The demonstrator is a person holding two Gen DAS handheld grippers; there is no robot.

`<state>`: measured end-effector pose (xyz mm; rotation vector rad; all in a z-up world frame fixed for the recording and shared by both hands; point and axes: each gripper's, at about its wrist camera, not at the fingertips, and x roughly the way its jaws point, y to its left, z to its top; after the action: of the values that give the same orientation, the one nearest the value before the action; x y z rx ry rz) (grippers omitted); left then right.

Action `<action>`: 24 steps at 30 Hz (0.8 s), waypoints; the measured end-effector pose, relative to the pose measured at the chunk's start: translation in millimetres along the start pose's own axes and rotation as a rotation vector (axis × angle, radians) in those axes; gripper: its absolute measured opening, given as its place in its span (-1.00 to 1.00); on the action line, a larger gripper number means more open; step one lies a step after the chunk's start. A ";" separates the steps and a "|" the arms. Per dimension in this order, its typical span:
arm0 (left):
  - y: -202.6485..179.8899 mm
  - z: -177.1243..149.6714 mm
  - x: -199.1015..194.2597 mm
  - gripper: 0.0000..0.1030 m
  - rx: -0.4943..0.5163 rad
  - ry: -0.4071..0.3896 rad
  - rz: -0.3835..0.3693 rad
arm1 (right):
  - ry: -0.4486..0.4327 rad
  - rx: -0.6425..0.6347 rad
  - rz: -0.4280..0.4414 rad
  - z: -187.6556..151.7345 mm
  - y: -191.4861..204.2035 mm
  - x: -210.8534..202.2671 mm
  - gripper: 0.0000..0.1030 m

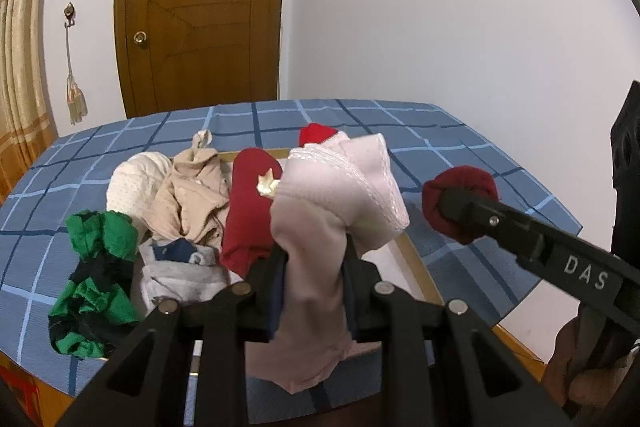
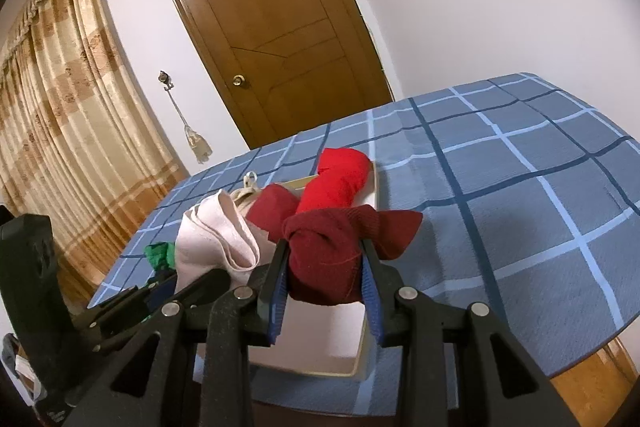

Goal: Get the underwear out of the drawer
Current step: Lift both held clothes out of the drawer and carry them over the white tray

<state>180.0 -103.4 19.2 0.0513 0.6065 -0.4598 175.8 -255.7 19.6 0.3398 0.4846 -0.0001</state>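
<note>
My left gripper is shut on a pale pink piece of underwear, which hangs lifted above the wooden drawer on the bed. My right gripper is shut on a dark red bundled garment, held above the drawer's white inside; from the left wrist view that bundle sits at the tip of the right gripper. The pink underwear also shows left of centre in the right wrist view. A bright red garment lies at the drawer's far end.
Beside and in the drawer lie a green and black garment, a beige one, a cream one, a dark red one and a grey one. The blue checked bedspread stretches right. A wooden door and curtain stand behind.
</note>
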 end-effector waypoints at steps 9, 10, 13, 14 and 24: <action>-9.4 0.4 23.3 -0.56 0.009 0.030 0.011 | 0.023 -0.032 -0.031 16.2 -2.5 29.2 -0.30; -9.1 0.6 26.5 -0.56 0.007 0.036 0.013 | 0.027 -0.038 -0.034 17.2 -2.3 32.5 -0.30; -6.8 0.8 35.9 -0.56 0.000 0.049 0.020 | 0.049 -0.050 -0.033 19.8 -2.3 44.2 -0.30; -5.9 0.5 38.0 -0.56 -0.002 0.052 0.022 | 0.056 -0.052 -0.035 20.5 -2.5 49.0 -0.30; -2.1 1.2 61.0 -0.56 -0.032 0.087 0.042 | 0.113 -0.074 -0.053 25.8 -4.9 85.7 -0.30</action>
<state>223.9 -130.0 -13.9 0.0535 0.6971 -0.4087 263.1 -261.8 0.3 0.2550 0.6035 -0.0141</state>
